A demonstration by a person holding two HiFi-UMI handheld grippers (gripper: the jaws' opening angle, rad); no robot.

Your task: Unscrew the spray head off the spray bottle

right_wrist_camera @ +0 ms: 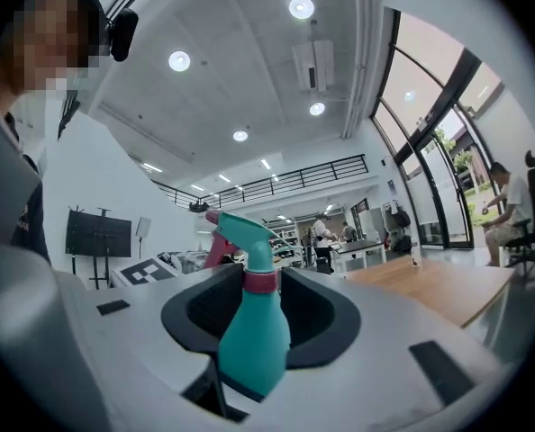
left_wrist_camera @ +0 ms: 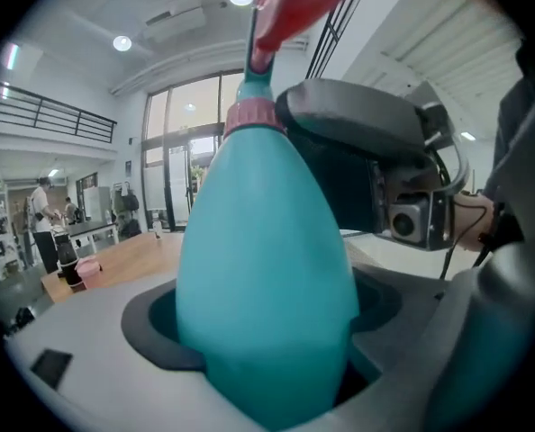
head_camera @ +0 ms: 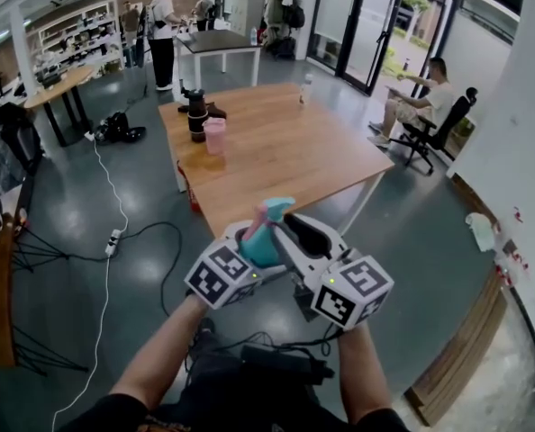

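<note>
**Bottle held in both grippers, spray head still on**

My left gripper (left_wrist_camera: 267, 349) is clamped round the fat teal body of the spray bottle (left_wrist_camera: 267, 259), which fills the gap between its jaws. My right gripper (right_wrist_camera: 260, 286) comes in from the other side. Its jaws are set fairly wide, with the pads closed against the pink collar (right_wrist_camera: 259, 282) at the bottle's neck. Just above that collar the teal spray head (right_wrist_camera: 246, 229) sits on the bottle, its reddish trigger (right_wrist_camera: 218, 247) hanging on the side toward my left gripper. In the head view I hold the two grippers close together in the air, over the dark floor (head_camera: 87, 268) and just short of the near edge of the wooden counter (head_camera: 285, 156). Farther back on the counter stand a pink cup (head_camera: 214, 136) and a black object (head_camera: 195, 111).
</note>
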